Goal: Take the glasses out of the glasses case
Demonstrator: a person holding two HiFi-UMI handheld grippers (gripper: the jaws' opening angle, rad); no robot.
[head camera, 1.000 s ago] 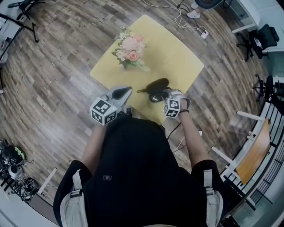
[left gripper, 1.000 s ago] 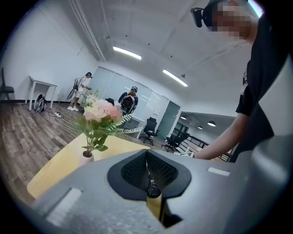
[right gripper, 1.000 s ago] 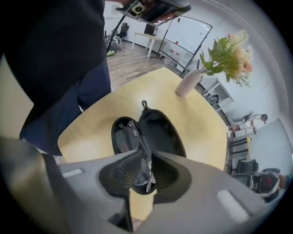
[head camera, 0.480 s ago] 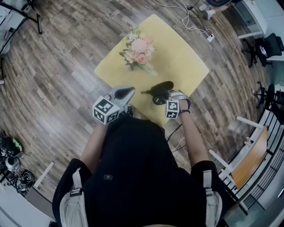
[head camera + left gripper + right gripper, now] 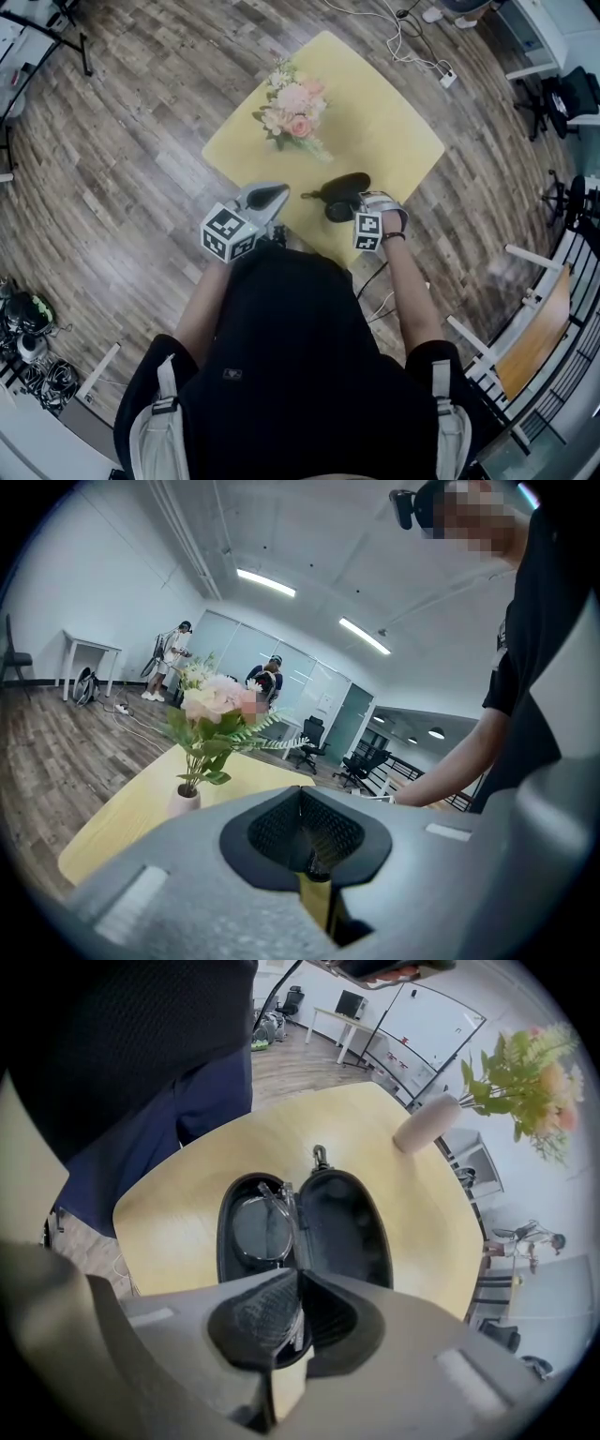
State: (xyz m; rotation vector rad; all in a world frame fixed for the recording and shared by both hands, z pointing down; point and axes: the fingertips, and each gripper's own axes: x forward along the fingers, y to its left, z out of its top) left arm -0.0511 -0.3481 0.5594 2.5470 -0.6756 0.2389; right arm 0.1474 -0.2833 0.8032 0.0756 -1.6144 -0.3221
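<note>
A person seen from above stands at the near corner of a small yellow table point(image 5: 375, 112) on a wood plank floor point(image 5: 112, 187), holding a gripper in each hand. The black glasses case point(image 5: 342, 192) lies open on the table near that corner, both halves flat like an open shell. In the right gripper view the glasses point(image 5: 261, 1232) rest inside the left half of the case point(image 5: 342, 1232), folded, with a clear lens and a thin dark rim showing; the right half is bare black lining, and a small zip pull point(image 5: 320, 1157) sticks out at the far end. The right gripper point(image 5: 298, 1274) hangs just above the near edge of the case, its jaws pressed together with nothing clearly held between them; from the head view it point(image 5: 354, 202) sits right beside the case. The left gripper point(image 5: 279, 193) is off to the left, apart from the case, near the table's edge. Its own view shows its jaws point(image 5: 302, 794) clenched together and empty, pointing across the tabletop point(image 5: 141, 799). A small pale vase point(image 5: 184, 801) of pink and cream flowers point(image 5: 211, 714) stands toward the far side of the table point(image 5: 292, 108) — well apart from the case. People stand in the distance of the room point(image 5: 169, 653).
</note>
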